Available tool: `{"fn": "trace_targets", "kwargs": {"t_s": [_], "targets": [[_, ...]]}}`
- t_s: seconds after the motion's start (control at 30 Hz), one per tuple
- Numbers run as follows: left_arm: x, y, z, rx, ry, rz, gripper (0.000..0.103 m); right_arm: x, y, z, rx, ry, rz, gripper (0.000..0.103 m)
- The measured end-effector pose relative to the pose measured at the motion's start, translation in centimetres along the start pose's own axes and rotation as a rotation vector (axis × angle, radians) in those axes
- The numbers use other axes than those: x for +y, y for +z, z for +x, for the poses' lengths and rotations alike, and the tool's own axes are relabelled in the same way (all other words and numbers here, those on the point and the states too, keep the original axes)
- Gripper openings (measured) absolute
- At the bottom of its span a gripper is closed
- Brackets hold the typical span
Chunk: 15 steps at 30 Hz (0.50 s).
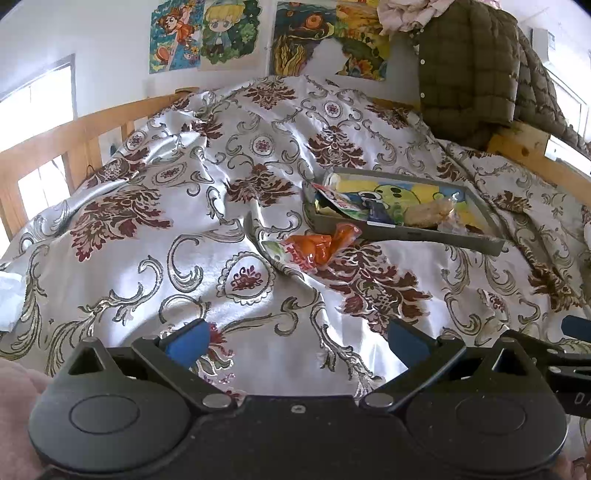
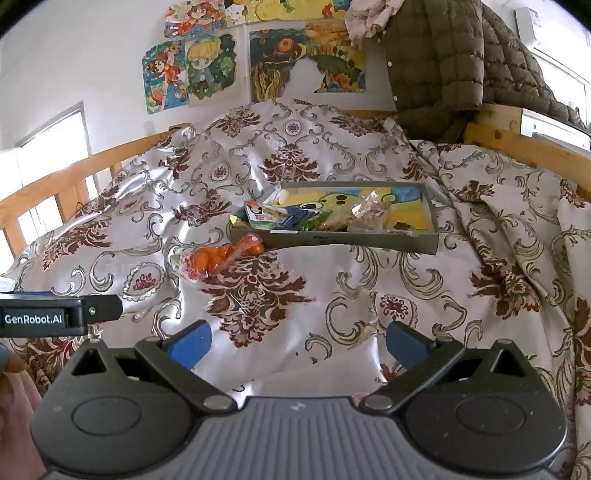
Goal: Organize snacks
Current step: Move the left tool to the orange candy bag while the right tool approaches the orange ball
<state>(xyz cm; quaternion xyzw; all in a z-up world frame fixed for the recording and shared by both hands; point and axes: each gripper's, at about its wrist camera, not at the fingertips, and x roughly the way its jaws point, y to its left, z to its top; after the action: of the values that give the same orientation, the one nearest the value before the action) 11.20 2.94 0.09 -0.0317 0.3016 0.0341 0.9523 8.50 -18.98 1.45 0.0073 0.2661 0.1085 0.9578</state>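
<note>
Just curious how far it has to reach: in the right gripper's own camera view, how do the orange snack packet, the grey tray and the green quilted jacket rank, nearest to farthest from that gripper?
1. Orange snack packet, on the bedspread, ahead-left.
2. Grey tray, just beyond it, centre-right.
3. Green quilted jacket, hanging at the far end.

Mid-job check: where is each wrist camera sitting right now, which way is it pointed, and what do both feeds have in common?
Left wrist: low over the bedspread, facing the headboard wall; tray ahead right; own open left gripper shows, right gripper's edge at far right.
Right wrist: beside it, same heading; tray nearly centred; own open right gripper shows.
Shared: tray, orange packet lying outside it, posters, green jacket.
</note>
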Motion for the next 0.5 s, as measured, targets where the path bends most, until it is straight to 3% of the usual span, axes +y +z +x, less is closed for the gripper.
{"fn": "trace_targets", "kwargs": {"t_s": [0.27,0.5], "targets": [[0.5,1.0,1.5,0.056,0.018,-0.022,0.102,-0.4,0.5,1.1,0.008,-0.001,0.025,0.103],[-0.1,2.7,3.4,0.057,0.008,0.070,0.102,-0.9,1.7,3.1,0.029,0.010,0.050,0.103]]}}
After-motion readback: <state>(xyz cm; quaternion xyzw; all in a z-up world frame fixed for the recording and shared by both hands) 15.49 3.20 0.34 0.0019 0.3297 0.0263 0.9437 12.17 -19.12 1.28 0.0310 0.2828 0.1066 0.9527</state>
